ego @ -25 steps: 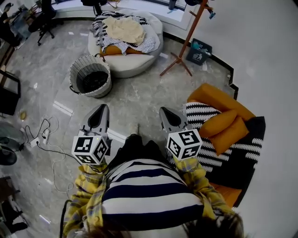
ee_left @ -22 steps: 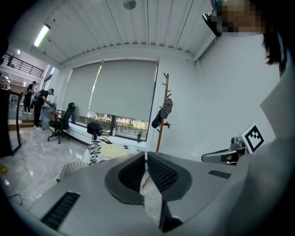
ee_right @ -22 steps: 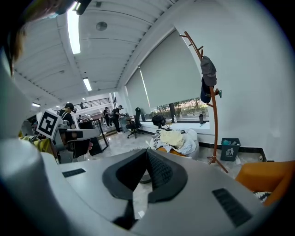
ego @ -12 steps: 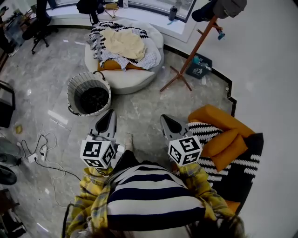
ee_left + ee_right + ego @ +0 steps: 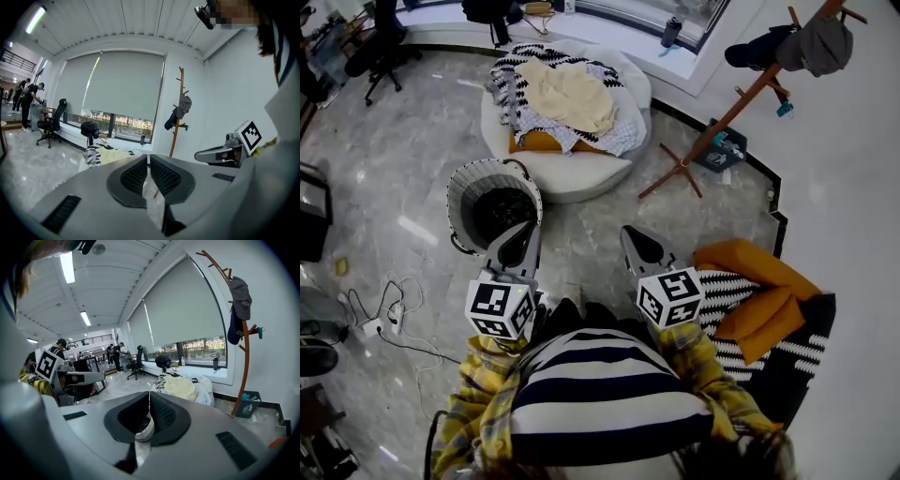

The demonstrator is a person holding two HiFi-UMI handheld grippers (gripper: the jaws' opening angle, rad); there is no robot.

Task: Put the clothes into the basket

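Both grippers point ahead and hold nothing. The left gripper has its jaws pressed together, as does the right gripper (in each gripper view the pads meet). The basket stands on the floor at the person's 11 o'clock. The clothes lie heaped on a round white cushion at 12 o'clock, just beyond it.

Stripes plus plaid
Navy-and-white striped top at lower middle, yellow plaid shirt sleeves; grey left hand-held gripper and right hand-held gripper each carry a black-and-white marker cube.
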